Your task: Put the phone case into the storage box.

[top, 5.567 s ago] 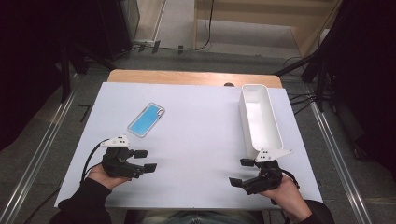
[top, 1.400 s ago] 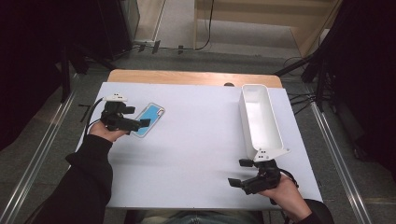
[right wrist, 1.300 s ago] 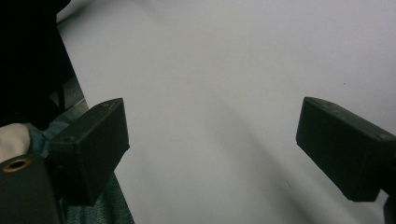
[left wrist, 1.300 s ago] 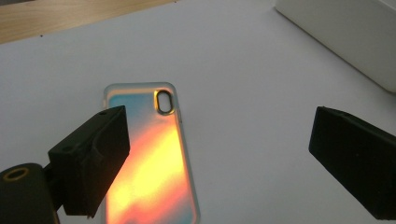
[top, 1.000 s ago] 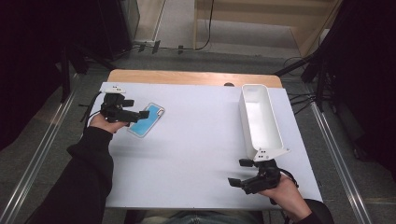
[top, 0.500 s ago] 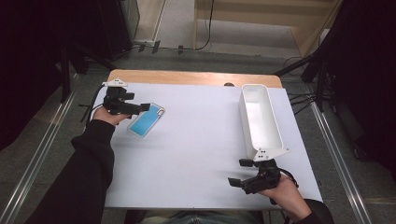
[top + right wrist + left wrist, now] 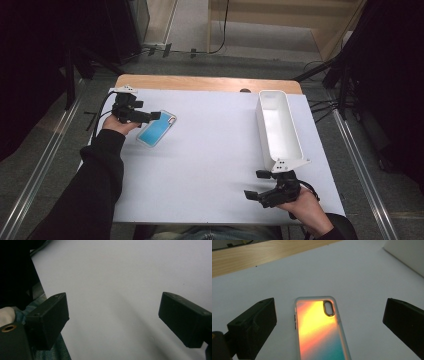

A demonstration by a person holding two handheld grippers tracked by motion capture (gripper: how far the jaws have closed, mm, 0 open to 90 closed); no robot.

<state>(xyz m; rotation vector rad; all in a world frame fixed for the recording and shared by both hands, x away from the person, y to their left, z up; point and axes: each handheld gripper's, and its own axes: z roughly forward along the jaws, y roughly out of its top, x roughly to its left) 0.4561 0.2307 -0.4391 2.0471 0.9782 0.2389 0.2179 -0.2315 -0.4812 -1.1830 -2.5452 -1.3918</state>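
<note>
high view: your left hand-held gripper [image 7: 145, 117] sits at the far left of the white bench [image 7: 210, 165], just at the upper left edge of the phone case [image 7: 157, 129]. the case lies flat on the bench, tilted, its camera cutout end pointing away from you and to the right. in the left gripper view the phone case [image 7: 319, 327] lies between your two black jaws, with clear bench showing on both sides of it, so the pads are not on it. the jaws have just been opening and stand wide, holding nothing. the case's back shines orange and yellow up near the oval camera cutout and turns teal toward the bottom of that view; its rim is clear and frosted.

your right hand-held gripper [image 7: 260, 192] rests at the near right of the bench, just in front of the near end of the long white tray [image 7: 295, 145], which runs away from you along the right side. in the right gripper view the jaws of the right hand-held gripper [image 7: 112, 320] are spread wide with bare bench between them, gripping nothing. the phone case and the tray are well apart.
</note>
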